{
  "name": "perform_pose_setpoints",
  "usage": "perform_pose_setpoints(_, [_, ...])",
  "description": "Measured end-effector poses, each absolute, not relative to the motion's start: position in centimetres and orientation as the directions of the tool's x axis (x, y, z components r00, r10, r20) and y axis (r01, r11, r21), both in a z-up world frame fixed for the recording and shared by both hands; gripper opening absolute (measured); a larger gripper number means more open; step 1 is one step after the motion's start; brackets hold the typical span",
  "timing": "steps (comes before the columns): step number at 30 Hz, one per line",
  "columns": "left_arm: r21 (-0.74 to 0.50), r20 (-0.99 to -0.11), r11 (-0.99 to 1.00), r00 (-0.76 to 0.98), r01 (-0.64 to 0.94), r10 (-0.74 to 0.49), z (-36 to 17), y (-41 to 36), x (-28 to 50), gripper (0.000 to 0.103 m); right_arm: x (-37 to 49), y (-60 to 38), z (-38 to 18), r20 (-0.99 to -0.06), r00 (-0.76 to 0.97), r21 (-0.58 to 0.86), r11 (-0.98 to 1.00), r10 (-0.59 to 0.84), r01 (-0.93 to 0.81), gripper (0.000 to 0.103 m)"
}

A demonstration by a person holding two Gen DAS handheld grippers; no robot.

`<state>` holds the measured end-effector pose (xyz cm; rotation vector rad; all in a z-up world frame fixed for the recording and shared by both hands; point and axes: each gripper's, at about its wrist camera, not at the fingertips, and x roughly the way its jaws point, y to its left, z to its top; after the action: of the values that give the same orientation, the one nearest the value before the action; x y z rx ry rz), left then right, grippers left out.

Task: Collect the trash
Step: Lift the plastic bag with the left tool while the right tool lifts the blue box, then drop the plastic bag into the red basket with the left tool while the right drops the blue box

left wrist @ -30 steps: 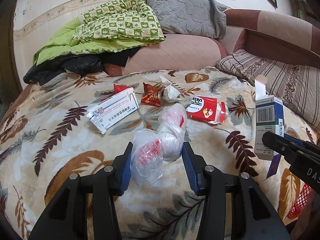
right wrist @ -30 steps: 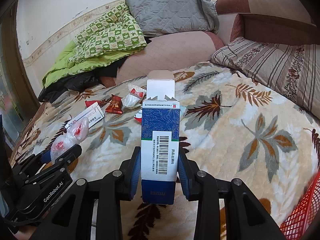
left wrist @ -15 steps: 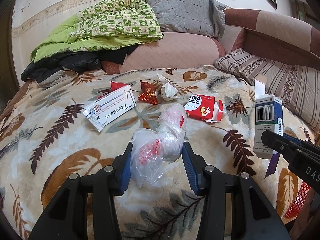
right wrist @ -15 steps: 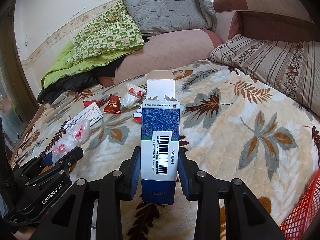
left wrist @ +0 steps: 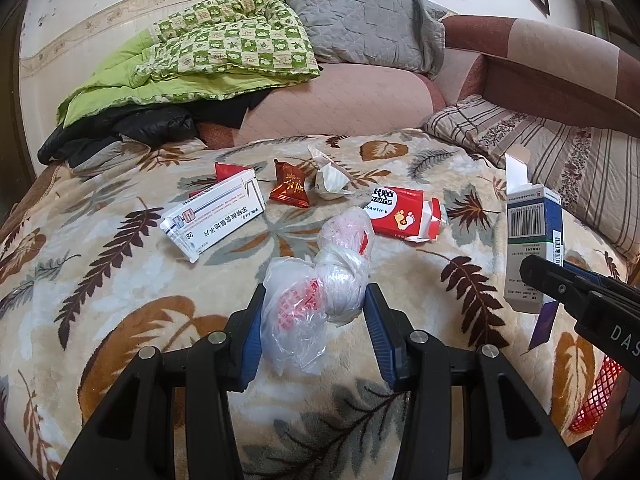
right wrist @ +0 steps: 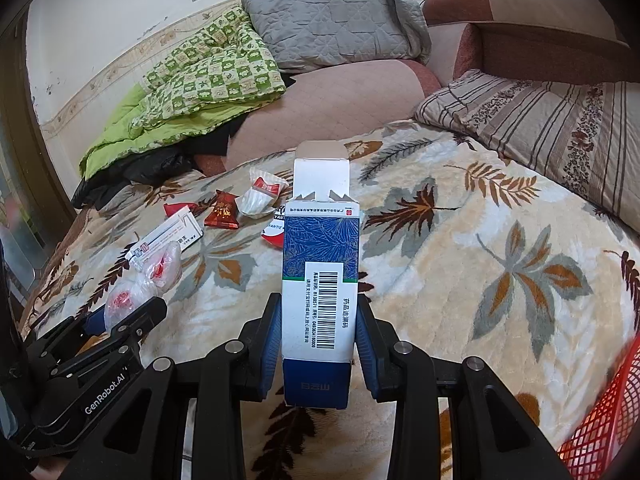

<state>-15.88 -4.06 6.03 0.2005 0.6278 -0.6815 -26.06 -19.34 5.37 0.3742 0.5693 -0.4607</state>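
Note:
My left gripper [left wrist: 314, 314] is shut on a crumpled clear plastic bag [left wrist: 320, 280] with red print, which bulges up from between the blue pads over the leaf-patterned blanket [left wrist: 100, 300]. My right gripper [right wrist: 318, 322] is shut on an upright blue-and-white medicine box [right wrist: 318, 276] with its top flap open. The left view shows that box [left wrist: 528, 240] at the far right. The right view shows the bag [right wrist: 154, 274] at the left. Loose on the blanket lie a white pill box [left wrist: 216, 216], a red candy wrapper [left wrist: 289, 190], a crumpled white wrapper [left wrist: 330, 180] and a torn red carton [left wrist: 404, 216].
A red mesh basket [right wrist: 600, 424] stands at the bed's near right edge. Folded green quilts [left wrist: 208, 52], a grey pillow [left wrist: 360, 20] and dark clothing [left wrist: 120, 136] are piled at the far side. A striped pillow [right wrist: 540, 128] lies at the right.

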Motion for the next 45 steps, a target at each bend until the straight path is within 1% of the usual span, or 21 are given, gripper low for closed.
perform_pose_setpoints(18, [-0.033,-0.604,0.750,0.585,0.660,-0.542,5.8,-4.2,-16.0,0.046,-26.1,-19.4,5.3,-0.591,0.745,0.209,0.833,-0.310,0.513,0.037])
perform_pose_setpoints(22, [-0.043,-0.597,0.736,0.573,0.675,-0.561,6.0,-4.1,-16.1,0.046,-26.0,-19.3,5.4,-0.590,0.745,0.209,0.832,-0.312,0.513,0.037])
perform_pose_setpoints(27, [-0.068,-0.589,0.678,0.519,0.732,-0.620,6.5,-4.4,-17.0,0.045,-26.8,-20.1,5.6,-0.578,0.754,0.237,0.820,-0.313,0.521,0.037])
perform_pose_setpoints(29, [-0.057,-0.574,0.661,0.517,0.748,-0.635,6.9,-4.8,-17.8,0.045,-28.1,-20.8,6.3,-0.551,0.771,0.273,0.804,-0.319,0.528,0.037])
perform_pose_setpoints(33, [-0.034,-0.553,0.591,0.478,0.806,-0.683,8.2,-6.3,-20.4,0.045,-32.0,-22.7,7.4,-0.530,0.788,0.362,0.757,-0.313,0.544,0.037])
perform_pose_setpoints(37, [-0.076,-0.568,0.463,0.343,0.883,-0.748,9.6,-8.8,-23.5,0.045,-37.2,-24.5,8.5,-0.523,0.776,0.389,0.711,-0.352,0.585,0.037])
perform_pose_setpoints(40, [-0.104,-0.561,0.353,0.238,0.930,-0.793,10.9,-11.2,-27.0,0.045,-41.8,-25.7,9.0,-0.536,0.745,0.379,0.675,-0.398,0.633,0.037])
perform_pose_setpoints(45, [-0.157,-0.561,0.208,0.086,0.965,-0.823,12.4,-15.2,-31.8,0.045,-50.1,-27.3,8.9,-0.569,0.674,0.368,0.587,-0.472,0.722,0.037])
